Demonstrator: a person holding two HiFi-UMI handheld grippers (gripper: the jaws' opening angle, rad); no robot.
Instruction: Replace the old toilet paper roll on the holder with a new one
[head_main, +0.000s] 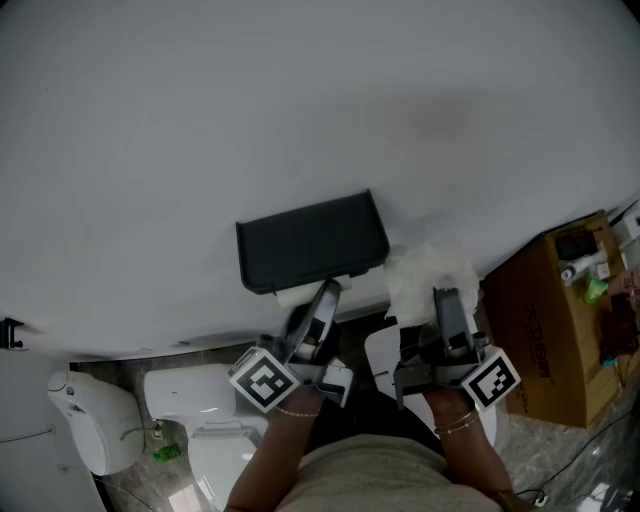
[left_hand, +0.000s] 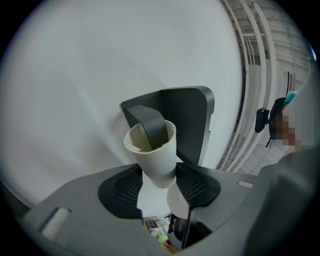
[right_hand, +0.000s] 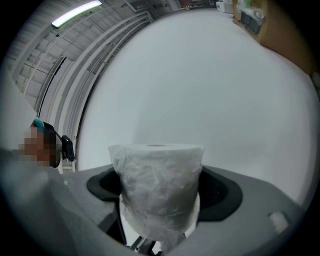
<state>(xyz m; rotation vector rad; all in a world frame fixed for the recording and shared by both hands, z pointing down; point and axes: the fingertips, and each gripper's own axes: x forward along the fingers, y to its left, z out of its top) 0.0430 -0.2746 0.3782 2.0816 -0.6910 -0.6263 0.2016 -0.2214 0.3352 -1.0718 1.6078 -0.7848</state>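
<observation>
A dark grey toilet paper holder is fixed to a plain white wall, seen from above by a person standing in front of it. Just under the holder's lower edge hangs an empty cardboard tube, pale and bare of paper. In the left gripper view the holder's curved dark arm runs into the tube's open end.

The left hand-held gripper reaches up to the tube from below. It is closed on the tube's near end, with a ribbed black pad against each side.

The right hand-held gripper is clamped on a new roll of white toilet paper wrapped in thin, crinkled clear plastic. The roll stands upright between the jaws and fills the gap from pad to pad. In the head view the new roll is held up near the wall, just beside the holder's lower right corner. Whether it touches the holder cannot be told.

Both grippers carry a cube with black-and-white square markers near the person's wrists.

Below the holder, at the lower left of the head view, a white toilet stands on a mottled stone floor. A brown cardboard box stands at the right edge, against the wall.
</observation>
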